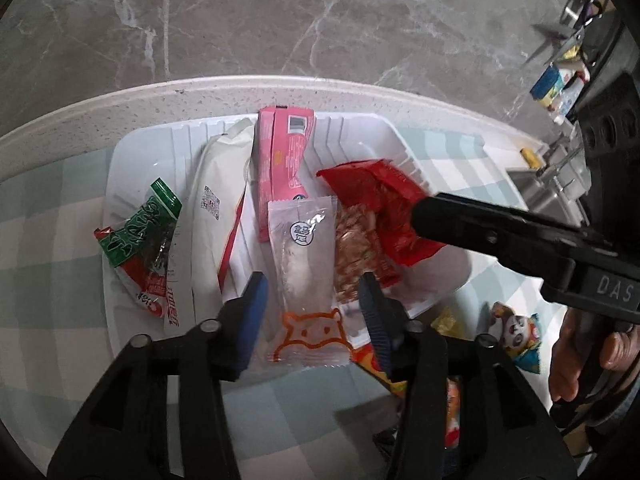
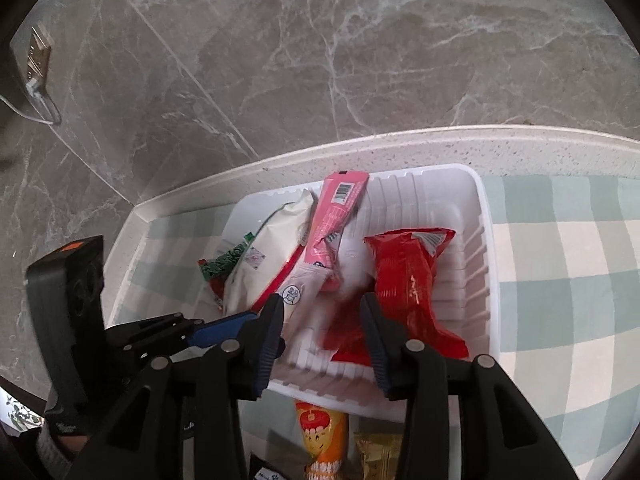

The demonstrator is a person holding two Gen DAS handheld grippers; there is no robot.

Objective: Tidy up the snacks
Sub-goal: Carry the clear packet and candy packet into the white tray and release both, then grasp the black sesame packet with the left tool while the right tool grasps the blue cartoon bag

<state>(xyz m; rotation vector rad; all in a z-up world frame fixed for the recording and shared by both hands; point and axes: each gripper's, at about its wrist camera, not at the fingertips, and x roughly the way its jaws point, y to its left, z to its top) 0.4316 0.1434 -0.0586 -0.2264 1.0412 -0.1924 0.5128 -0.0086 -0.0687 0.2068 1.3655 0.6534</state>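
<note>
A white ribbed tray (image 1: 132,148) (image 2: 488,240) holds several snacks: a green and red packet (image 1: 140,232), a white bag (image 1: 216,192), a pink box (image 1: 282,160) (image 2: 340,216), a clear sachet with an orange animal print (image 1: 306,272) and a red bag (image 1: 376,200) (image 2: 408,280). My left gripper (image 1: 314,300) is open, its fingers either side of the clear sachet, which lies over the tray's near rim. My right gripper (image 2: 322,320) is open above the tray's near side, next to the red bag. It shows as a black arm (image 1: 500,236) in the left wrist view.
The tray stands on a green and white checked cloth (image 2: 560,260) near a speckled counter edge (image 1: 240,88). More packets lie in front of the tray: an orange one (image 2: 322,436), a gold one (image 2: 378,456) and a cartoon one (image 1: 516,340). A marble floor lies beyond.
</note>
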